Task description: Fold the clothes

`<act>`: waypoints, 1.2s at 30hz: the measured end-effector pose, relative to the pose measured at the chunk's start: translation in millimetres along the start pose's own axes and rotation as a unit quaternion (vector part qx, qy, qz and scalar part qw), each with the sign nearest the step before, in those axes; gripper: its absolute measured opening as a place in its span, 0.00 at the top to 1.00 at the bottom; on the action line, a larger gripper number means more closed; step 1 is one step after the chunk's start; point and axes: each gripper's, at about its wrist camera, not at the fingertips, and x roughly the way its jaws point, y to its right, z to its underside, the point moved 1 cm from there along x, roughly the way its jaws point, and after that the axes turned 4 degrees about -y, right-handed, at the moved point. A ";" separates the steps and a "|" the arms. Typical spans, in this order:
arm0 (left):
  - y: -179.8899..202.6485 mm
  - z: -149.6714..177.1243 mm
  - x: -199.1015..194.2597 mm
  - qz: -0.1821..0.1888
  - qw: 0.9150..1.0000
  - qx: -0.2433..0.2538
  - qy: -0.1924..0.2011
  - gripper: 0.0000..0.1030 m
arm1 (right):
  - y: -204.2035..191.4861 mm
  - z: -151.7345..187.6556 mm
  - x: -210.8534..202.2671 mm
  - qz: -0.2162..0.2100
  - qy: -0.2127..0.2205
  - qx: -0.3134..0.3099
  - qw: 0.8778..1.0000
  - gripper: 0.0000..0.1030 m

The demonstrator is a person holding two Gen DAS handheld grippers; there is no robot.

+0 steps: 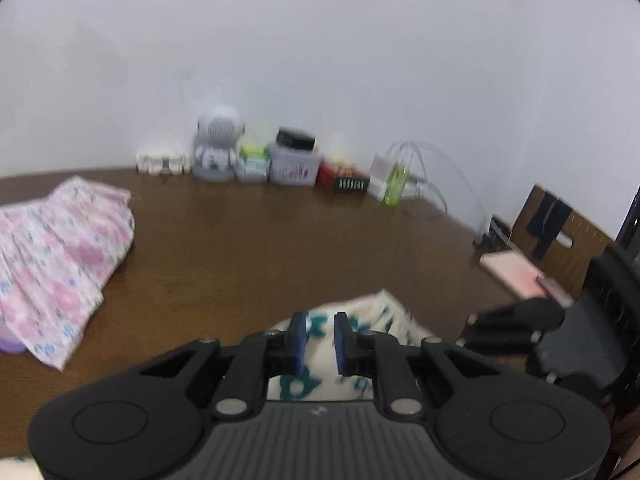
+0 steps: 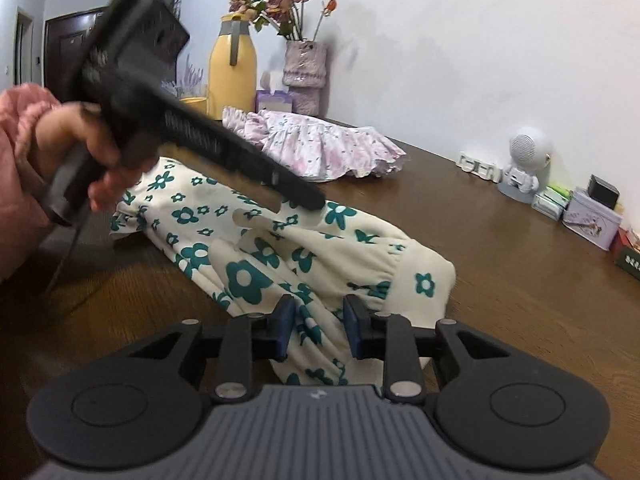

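- White wall (image 1: 360, 60): plain, closing the far side of the room behind the table; in the right wrist view a dark door (image 2: 66, 52) stands at the far left end.
- Brown wooden table (image 1: 280, 240): glossy, grain visible, filling most of both views; its far edge runs along the wall.
- Cream dress with teal flowers (image 2: 256, 248): lies crumpled on the near part of the table, directly below both grippers; in the left wrist view only 1 corner shows beyond the fingers.
- Pink floral garment (image 1: 60, 248): heaped on the table to the left, well apart from the cream dress; in the right wrist view it lies beyond it, near the vase.
- Left gripper (image 1: 320, 338): 2 blue-padded fingers stand narrowly apart above the cream dress, holding nothing; seen from the right wrist camera it is blurred, gripped by a hand (image 2: 76, 152) with a pink sleeve (image 2: 16, 184).
- Right gripper (image 2: 319, 326): fingers moderately apart, empty, with the cloth showing between them; whether they touch it cannot be told.
- Yellow jug (image 2: 233, 68) and vase of dried flowers (image 2: 304, 72): at the far left end of the table by the wall.
- Row of small objects along the wall: white astronaut figure (image 1: 216, 144), lilac tin (image 1: 294, 168) with a black box on top, green bottle (image 1: 395, 182).
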 end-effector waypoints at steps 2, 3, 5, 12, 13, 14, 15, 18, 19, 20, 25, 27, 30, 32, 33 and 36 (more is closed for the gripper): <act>1.3 -6.4 2.2 -0.008 1.000 0.006 0.002 0.82 | -1.1 0.8 1.4 0.001 0.000 -0.001 1.000 0.74; 1.7 -9.2 4.5 -0.011 1.000 0.009 0.001 0.81 | -1.2 1.2 1.8 0.001 0.000 0.000 1.000 0.74; 0.6 -10.8 20.7 -0.017 1.000 0.013 -0.020 0.82 | -1.2 0.9 1.6 0.003 0.002 0.003 1.000 0.74; -6.5 4.1 57.5 -0.015 0.997 0.012 -0.076 0.82 | 18.7 0.3 -33.1 -0.006 0.049 0.084 0.995 0.59; -7.9 5.1 57.7 -0.013 0.997 0.009 -0.075 0.82 | 25.0 2.2 -41.6 -0.001 0.055 0.105 0.993 0.59; -9.1 6.0 57.8 -0.011 0.997 0.007 -0.075 0.82 | 31.5 5.5 -48.5 0.003 0.057 0.126 0.990 0.59; -9.4 6.7 57.4 -0.011 0.997 0.007 -0.074 0.81 | 37.9 10.3 -51.6 0.003 0.054 0.147 0.988 0.59; -7.3 6.2 51.1 -0.013 0.998 0.011 -0.062 0.81 | 57.5 25.2 -53.9 0.002 0.042 0.212 0.976 0.59; -5.7 5.4 46.4 -0.016 0.998 0.013 -0.054 0.81 | 64.5 28.9 -49.2 -0.005 0.036 0.234 0.972 0.59; -3.6 4.6 41.1 -0.017 0.999 0.016 -0.046 0.81 | 71.5 32.4 -43.7 -0.014 0.031 0.255 0.966 0.59; 28.2 10.3 -2.9 0.027 0.997 0.074 0.006 0.60 | 88.5 36.4 -16.3 -0.048 0.015 0.304 0.951 0.59; 46.7 16.6 -10.0 0.046 0.991 0.122 0.003 0.45 | 91.7 35.6 -7.3 -0.056 0.009 0.314 0.948 0.59; 72.8 27.5 -5.7 0.054 0.980 0.189 -0.029 0.44 | 93.3 34.4 -1.2 -0.056 0.005 0.334 0.941 0.59; 78.6 32.8 5.0 0.038 0.977 0.205 -0.050 0.44 | 94.0 33.6 1.6 -0.055 0.003 0.350 0.935 0.65; 81.5 35.4 10.3 0.030 0.975 0.213 -0.060 0.45 | 93.7 33.1 2.0 -0.053 0.003 0.356 0.933 0.65; 88.0 41.8 23.1 0.007 0.969 0.234 -0.084 0.45 | 92.2 31.6 2.9 -0.043 0.002 0.375 0.926 0.66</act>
